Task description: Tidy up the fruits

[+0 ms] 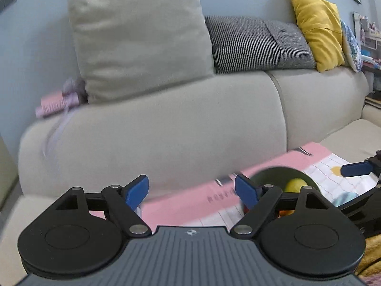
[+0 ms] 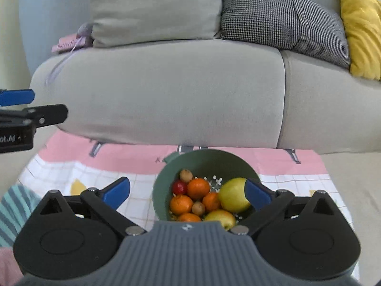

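Note:
A green bowl (image 2: pixel 204 162) sits on a pink and white checked cloth (image 2: pixel 133 159). It holds several oranges (image 2: pixel 198 187), two yellow-green apples (image 2: pixel 234 194), a small red fruit (image 2: pixel 179 187) and small brown fruits (image 2: pixel 186 175). My right gripper (image 2: pixel 188 191) is open and empty, its jaws spread wide over the bowl. My left gripper (image 1: pixel 191 191) is open and empty, held left of the bowl (image 1: pixel 281 174), where one apple (image 1: pixel 296 184) shows. The left gripper also shows at the left edge of the right wrist view (image 2: pixel 16 97).
A grey sofa backrest (image 2: pixel 166 90) rises right behind the cloth, with a beige cushion (image 1: pixel 140 35), checked cushions (image 1: pixel 257 43) and a yellow cushion (image 1: pixel 319 28) on top. A striped teal item (image 2: pixel 14 205) lies at the cloth's left.

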The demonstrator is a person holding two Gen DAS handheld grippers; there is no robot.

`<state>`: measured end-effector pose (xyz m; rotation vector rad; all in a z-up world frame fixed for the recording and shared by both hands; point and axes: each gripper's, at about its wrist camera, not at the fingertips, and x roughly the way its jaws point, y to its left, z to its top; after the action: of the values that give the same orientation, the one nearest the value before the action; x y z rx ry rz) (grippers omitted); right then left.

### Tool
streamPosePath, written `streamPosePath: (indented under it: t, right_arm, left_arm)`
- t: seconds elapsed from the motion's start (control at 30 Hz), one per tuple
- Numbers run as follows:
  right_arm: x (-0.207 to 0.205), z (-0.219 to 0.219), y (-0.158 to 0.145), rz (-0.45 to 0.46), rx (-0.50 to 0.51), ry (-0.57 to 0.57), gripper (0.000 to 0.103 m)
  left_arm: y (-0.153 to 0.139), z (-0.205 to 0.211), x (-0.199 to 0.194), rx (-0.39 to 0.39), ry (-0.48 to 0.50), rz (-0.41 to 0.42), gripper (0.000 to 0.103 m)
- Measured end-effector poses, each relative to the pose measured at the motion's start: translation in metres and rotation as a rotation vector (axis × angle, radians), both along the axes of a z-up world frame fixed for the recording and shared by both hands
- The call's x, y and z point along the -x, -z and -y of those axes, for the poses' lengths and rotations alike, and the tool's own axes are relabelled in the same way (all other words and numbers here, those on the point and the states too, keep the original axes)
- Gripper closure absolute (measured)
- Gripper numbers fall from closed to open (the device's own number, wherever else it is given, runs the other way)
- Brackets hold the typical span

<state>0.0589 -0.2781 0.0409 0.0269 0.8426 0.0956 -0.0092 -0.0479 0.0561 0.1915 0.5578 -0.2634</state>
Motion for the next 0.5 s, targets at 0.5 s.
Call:
streamPosePath:
  t: [0.5]
  right_arm:
    - [0.019,-0.007,0.047,-0.134,0.049,0.087,0.004]
  left_arm:
    - [0.063,-0.02,0.003,0.041,-0.144,-0.262,0.007]
